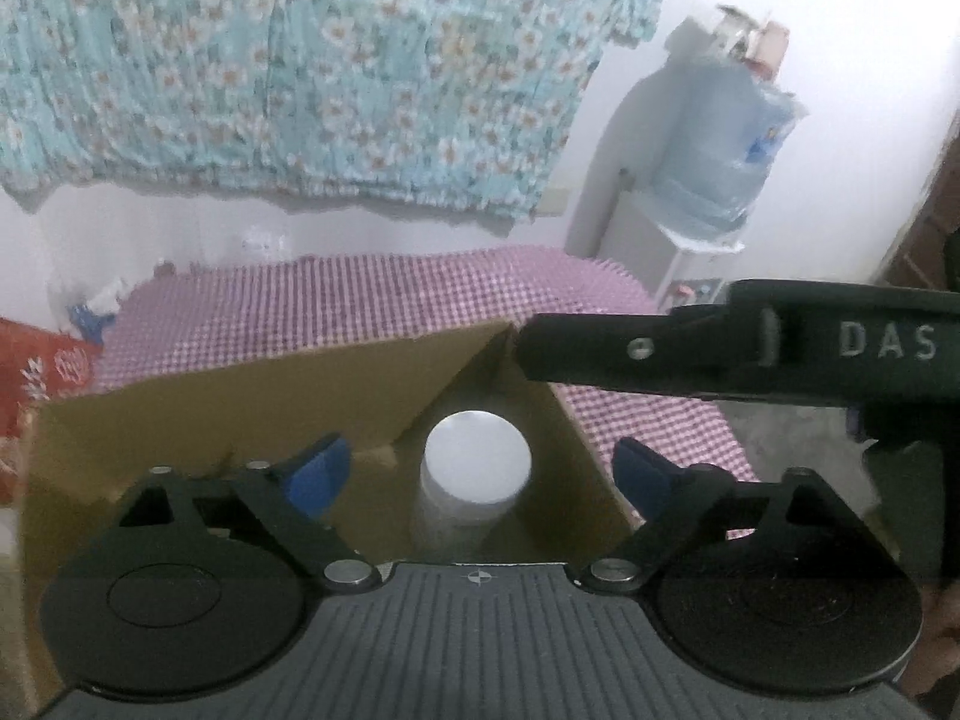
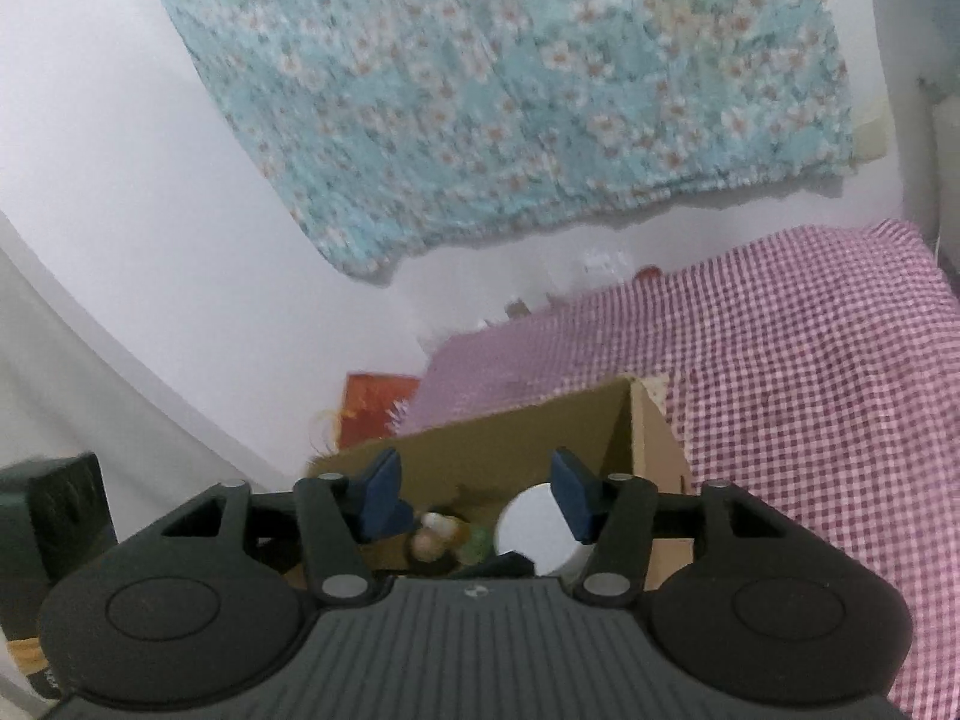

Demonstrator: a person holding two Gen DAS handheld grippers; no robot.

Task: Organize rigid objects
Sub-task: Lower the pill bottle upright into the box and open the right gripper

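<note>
white jar (image 1: 477,468) sits in the box (image 1: 210,414), both grippers (image 1: 480,468) (image 2: 477,498) wide and empty; next, fetch another item.

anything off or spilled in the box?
Nothing stands out. The white jar stands upright in the cardboard box at its right end, lid on; small items lie beside it. No spill shows.

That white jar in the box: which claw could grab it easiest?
Probably the left claw. The white jar stands centred between its open fingers, inside the cardboard box. The right claw sees it off to one side.
</note>
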